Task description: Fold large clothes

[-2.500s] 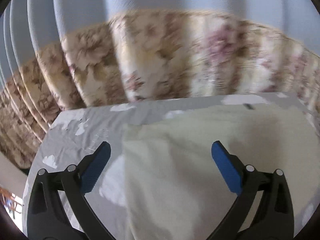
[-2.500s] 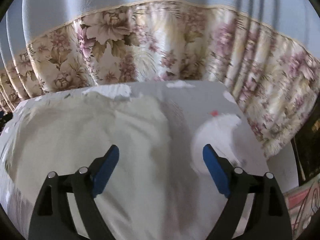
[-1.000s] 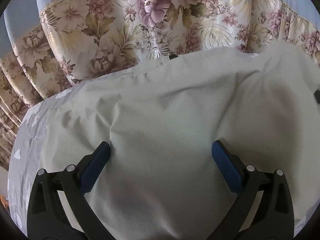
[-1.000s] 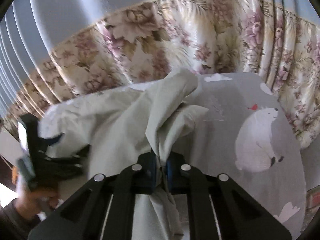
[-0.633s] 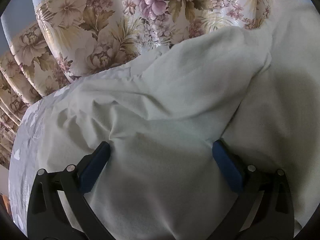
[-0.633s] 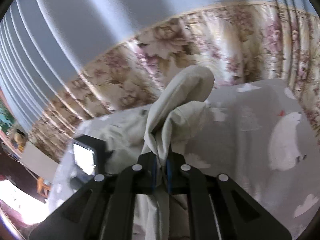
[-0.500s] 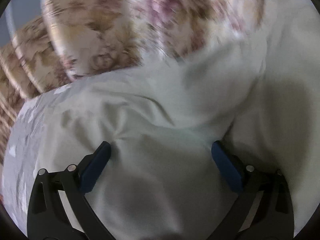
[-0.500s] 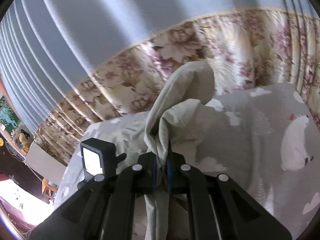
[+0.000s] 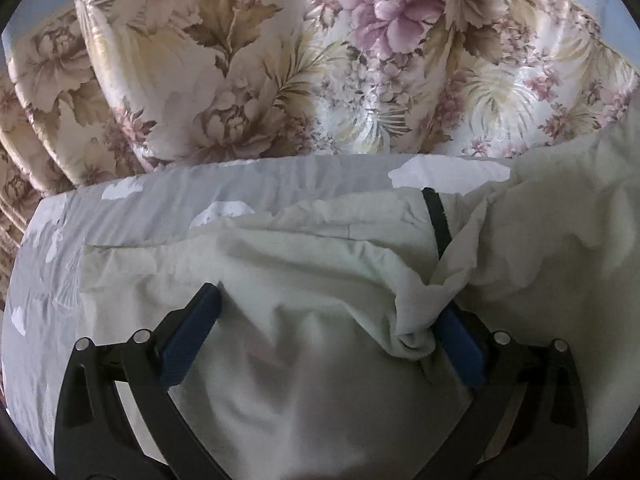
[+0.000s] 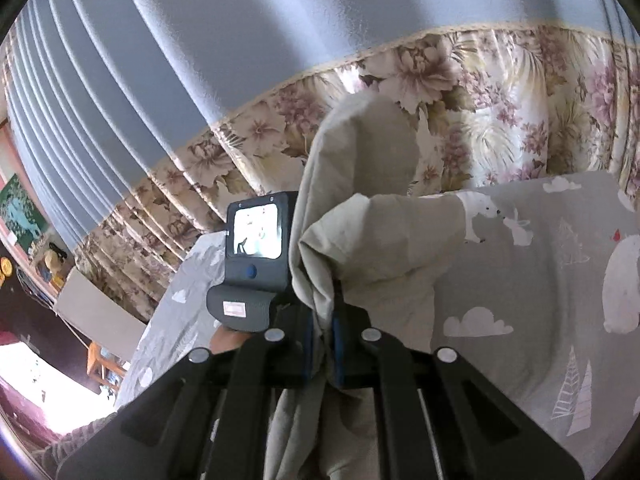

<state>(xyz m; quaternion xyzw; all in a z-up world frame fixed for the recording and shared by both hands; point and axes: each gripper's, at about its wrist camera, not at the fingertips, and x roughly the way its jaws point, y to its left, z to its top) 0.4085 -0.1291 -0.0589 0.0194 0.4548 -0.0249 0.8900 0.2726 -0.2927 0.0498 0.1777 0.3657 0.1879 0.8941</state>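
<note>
Left wrist view: we are holding the left claw (image 9: 320,328) spread wide over the pale cream garment (image 9: 320,280), its two blue pads (image 9: 188,340) well apart and gripping nothing. The garment is lying rumpled on the grey bedsheet (image 9: 160,196), which is printed with white clouds. A bunched fold of the cloth is pressing against the inner face of the pad on the right of this view, while the other pad is resting just beside a shallow crease. A short black strap (image 9: 436,220) is showing on the garment beyond that fold, near the far edge of the bedsheet. Behind the bedsheet we are seeing the floral curtain (image 9: 320,60) hanging in deep pleats.

In the right wrist view we are keeping the right claw (image 10: 322,336) pressed together on a gathered edge of the same garment (image 10: 360,208), which is rising out of the jaws in a tall folded peak above the bedsheet (image 10: 520,320) and is also trailing down below the claw. Here the bedsheet's print is showing polar bears, clouds and small sailing boats. To the left of the raised garment we are seeing the back of the left claw's body (image 10: 252,260), with its lit screen facing us. The floral curtain (image 10: 520,112) is standing behind the bedsheet, with its plain blue upper part above.
</note>
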